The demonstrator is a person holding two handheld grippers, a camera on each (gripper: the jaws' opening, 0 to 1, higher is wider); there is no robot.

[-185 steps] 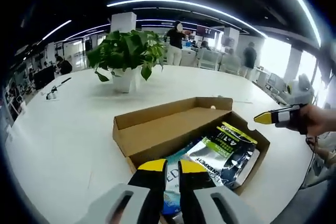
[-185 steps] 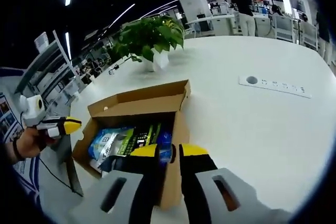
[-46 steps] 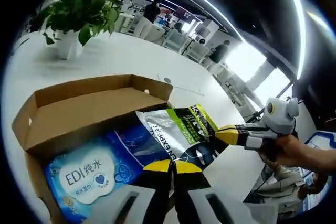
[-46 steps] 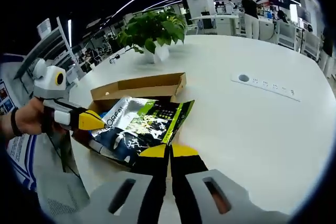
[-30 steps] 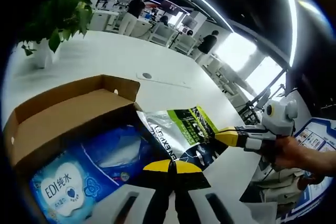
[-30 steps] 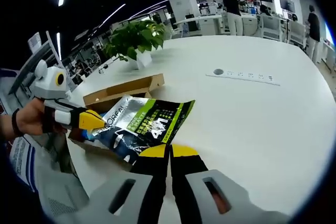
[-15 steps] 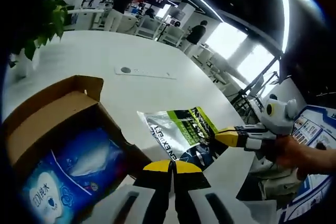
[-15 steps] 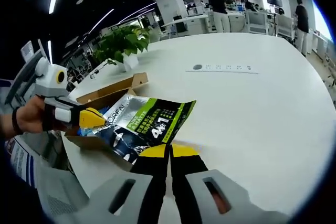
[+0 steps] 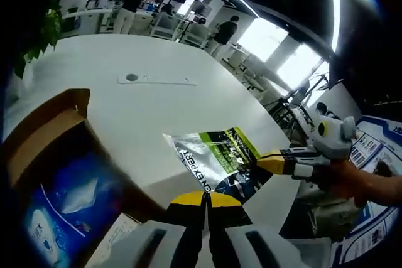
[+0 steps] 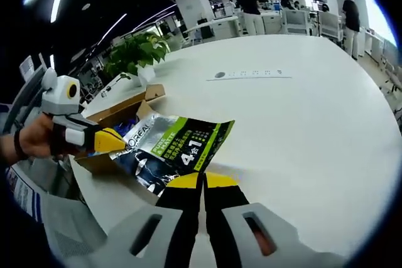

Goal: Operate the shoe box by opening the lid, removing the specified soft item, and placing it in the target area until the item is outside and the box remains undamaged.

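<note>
Two grippers, one pouch, one box. Left gripper (image 9: 202, 198) jaws pressed together on the near edge of the silver-green-black pouch (image 9: 217, 158); the right gripper (image 10: 202, 180) is clamped the same way on the opposite edge — it shows in the left gripper view as yellow tips (image 9: 271, 162) meeting the pouch's right corner. Pouch hangs stretched between the two, clear of the cardboard box (image 9: 47, 131) and over the white table (image 9: 138, 101), just past the box's right wall. Box is open, one blue wipes pack (image 9: 59, 202) visible inside, flap standing at the back. In the right gripper view the box (image 10: 119, 116) sits behind the pouch (image 10: 171, 150), near the table's edge. One potted plant (image 10: 133, 53) behind the box, one power strip (image 10: 250, 75) set in the tabletop, well apart from both. Wide bare tabletop to the right of the pouch — plenty of room. Several people (image 10: 250, 5) stand at desks far back.
</note>
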